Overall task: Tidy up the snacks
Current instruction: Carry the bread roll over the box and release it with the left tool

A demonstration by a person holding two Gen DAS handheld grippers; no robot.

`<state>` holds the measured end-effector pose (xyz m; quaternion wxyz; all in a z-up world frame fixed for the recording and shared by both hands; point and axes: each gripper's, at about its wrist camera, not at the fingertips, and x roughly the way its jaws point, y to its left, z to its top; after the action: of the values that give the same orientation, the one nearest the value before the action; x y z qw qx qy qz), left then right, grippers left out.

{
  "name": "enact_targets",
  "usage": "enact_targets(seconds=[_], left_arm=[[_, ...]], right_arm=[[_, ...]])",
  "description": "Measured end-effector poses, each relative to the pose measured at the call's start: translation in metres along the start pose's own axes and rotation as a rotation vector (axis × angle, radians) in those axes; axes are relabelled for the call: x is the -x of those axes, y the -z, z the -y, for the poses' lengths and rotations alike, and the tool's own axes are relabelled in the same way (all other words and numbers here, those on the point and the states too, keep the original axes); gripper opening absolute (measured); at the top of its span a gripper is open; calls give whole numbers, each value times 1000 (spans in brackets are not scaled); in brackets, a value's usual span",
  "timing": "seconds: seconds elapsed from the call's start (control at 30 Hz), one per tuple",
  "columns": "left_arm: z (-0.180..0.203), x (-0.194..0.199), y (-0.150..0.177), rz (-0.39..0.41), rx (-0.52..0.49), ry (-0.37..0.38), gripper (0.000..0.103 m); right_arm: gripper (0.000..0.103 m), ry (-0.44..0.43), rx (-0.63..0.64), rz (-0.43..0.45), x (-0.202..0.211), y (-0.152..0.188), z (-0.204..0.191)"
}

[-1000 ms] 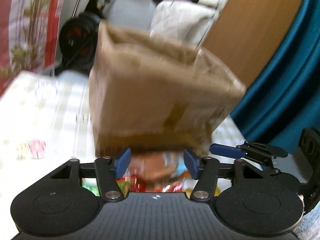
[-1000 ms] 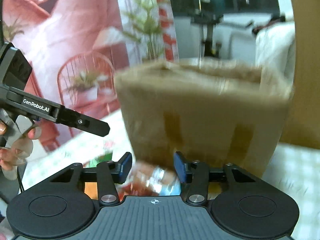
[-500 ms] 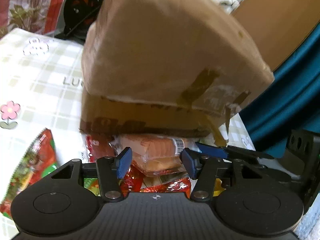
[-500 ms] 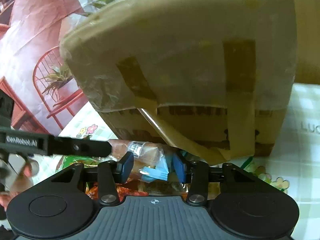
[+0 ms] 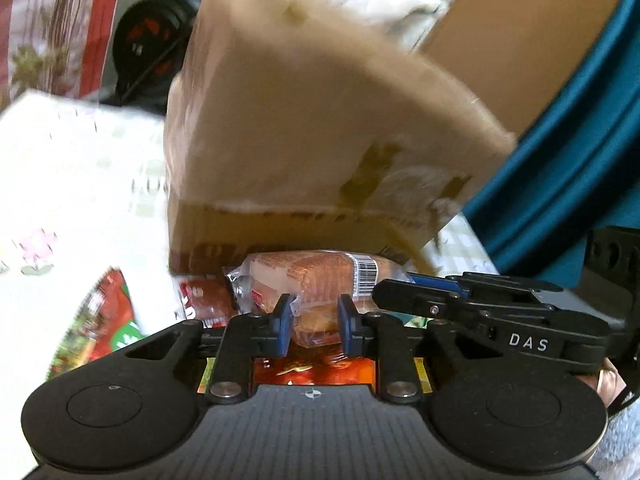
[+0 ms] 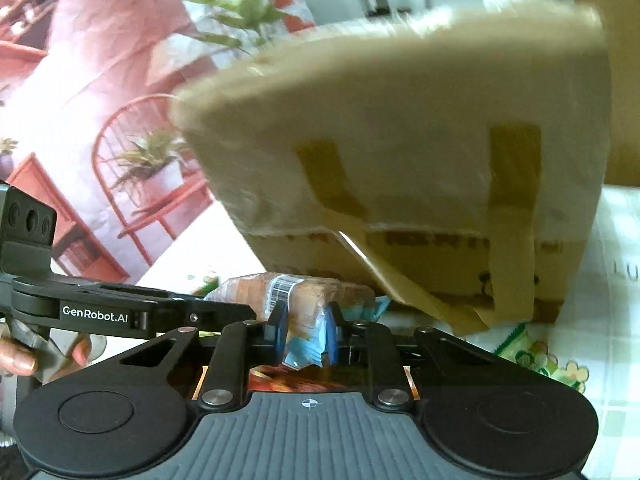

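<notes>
A clear-wrapped bread packet (image 5: 308,280) with a barcode lies on the snack pile in front of a tall cardboard box (image 5: 312,140). My left gripper (image 5: 315,322) has its blue pads on either side of the packet's near end, and its jaws are closing and pressing the wrapper. In the right wrist view the same packet (image 6: 304,296) lies before the box (image 6: 400,140). My right gripper (image 6: 306,334) is shut on the packet's crinkled blue end. Each gripper's black arm shows in the other's view.
A red and green snack bag (image 5: 104,312) and a dark red packet (image 5: 200,300) lie left of the bread, an orange packet (image 5: 316,368) beneath it. A green packet (image 6: 524,348) sits right of the box on the checked tablecloth (image 6: 612,272). A hand (image 6: 24,356) holds the left gripper.
Both grippers have sunk toward the snack pile and their jaws have narrowed onto the bread packet, one at each end. The right gripper has rolled slightly.
</notes>
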<state>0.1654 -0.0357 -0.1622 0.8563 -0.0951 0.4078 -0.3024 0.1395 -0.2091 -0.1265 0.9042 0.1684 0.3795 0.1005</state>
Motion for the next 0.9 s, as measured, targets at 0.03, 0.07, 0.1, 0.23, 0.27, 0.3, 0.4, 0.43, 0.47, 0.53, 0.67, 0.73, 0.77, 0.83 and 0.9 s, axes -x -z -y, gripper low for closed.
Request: enact_targets(seconds=[0.03, 0.07, 0.1, 0.23, 0.27, 0.3, 0.4, 0.43, 0.47, 0.53, 0.67, 0.73, 0.77, 0.83, 0.9], left_arm=[[5, 10, -1, 18, -13, -4, 25], [8, 22, -3, 36, -27, -8, 25], [13, 34, -5, 56, -40, -13, 25], [37, 83, -14, 156, -104, -46, 25], [43, 95, -18, 184, -122, -53, 25], [49, 107, -21, 217, -137, -56, 25], [66, 130, -34, 310, -174, -55, 25], [73, 132, -40, 332, -191, -53, 26], [77, 133, -46, 353, -211, -52, 26], [84, 128, -65, 379, -227, -44, 26], [90, 86, -92, 388, -289, -32, 28], [86, 57, -104, 350, -266, -17, 29], [84, 42, -109, 330, -237, -7, 29], [78, 17, -116, 292, -186, 2, 29], [78, -5, -118, 255, -163, -2, 29]], right_arm=[[18, -11, 8, 15, 5, -4, -6], [18, -22, 16, 29, 11, -9, -12], [18, -34, 28, 45, 17, -14, -19], [18, -83, 94, 134, 50, -38, -47], [18, -94, 106, 158, 58, -44, -53], [18, -105, 118, 186, 67, -50, -59], [18, -120, 160, 269, 94, -71, -71], [18, -116, 178, 293, 102, -78, -73], [18, -108, 196, 311, 109, -86, -74], [18, -77, 230, 339, 115, -102, -72], [18, 15, 251, 357, 111, -125, -52], [19, 69, 239, 336, 91, -130, -36], [19, 94, 226, 323, 84, -133, -28], [19, 132, 206, 297, 70, -130, -13], [19, 158, 185, 275, 54, -121, -3]])
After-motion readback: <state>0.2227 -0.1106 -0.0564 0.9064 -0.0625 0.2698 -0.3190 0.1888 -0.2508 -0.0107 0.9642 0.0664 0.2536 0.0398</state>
